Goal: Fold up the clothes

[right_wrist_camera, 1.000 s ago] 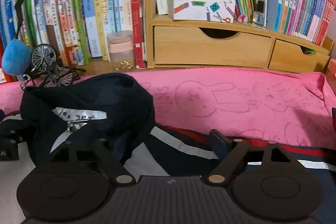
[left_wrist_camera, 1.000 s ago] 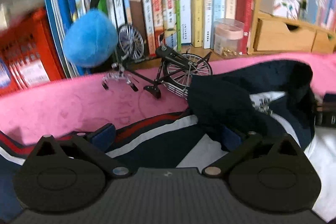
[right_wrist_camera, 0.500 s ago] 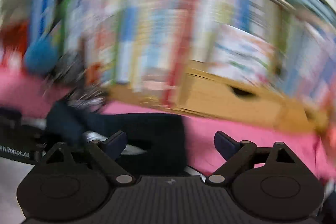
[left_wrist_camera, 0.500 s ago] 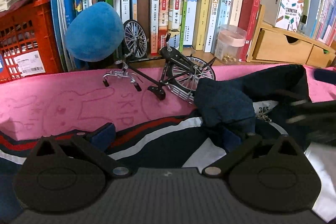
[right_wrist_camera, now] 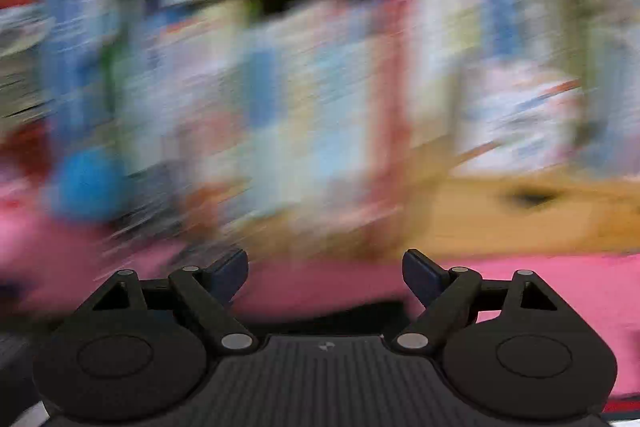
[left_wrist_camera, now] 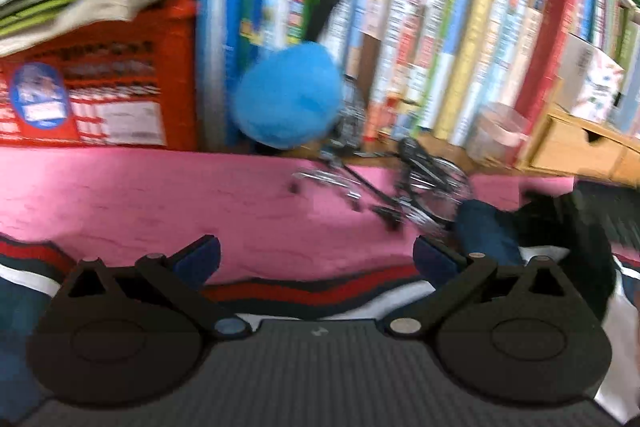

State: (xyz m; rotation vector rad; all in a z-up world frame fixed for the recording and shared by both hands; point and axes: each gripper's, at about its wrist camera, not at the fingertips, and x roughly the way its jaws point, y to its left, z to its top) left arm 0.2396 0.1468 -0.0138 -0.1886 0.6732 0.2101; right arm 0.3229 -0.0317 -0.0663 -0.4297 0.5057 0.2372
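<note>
A navy jacket with red and white stripes lies on the pink towel, its dark collar bunched at the right. My left gripper hovers open above the jacket's striped edge with nothing between its fingers. The right wrist view is heavily blurred. There my right gripper is open and empty above the pink towel, with only a dark sliver of the jacket showing under it.
Behind the towel stand a row of books, an orange crate, a blue plush ball, a small metal bicycle model, a clear jar and wooden drawers.
Both grippers have lifted and swung, so more shelf and less jacket shows. The left view has shifted left and blurred. The right view stays smeared by fast motion. Both stay open.
</note>
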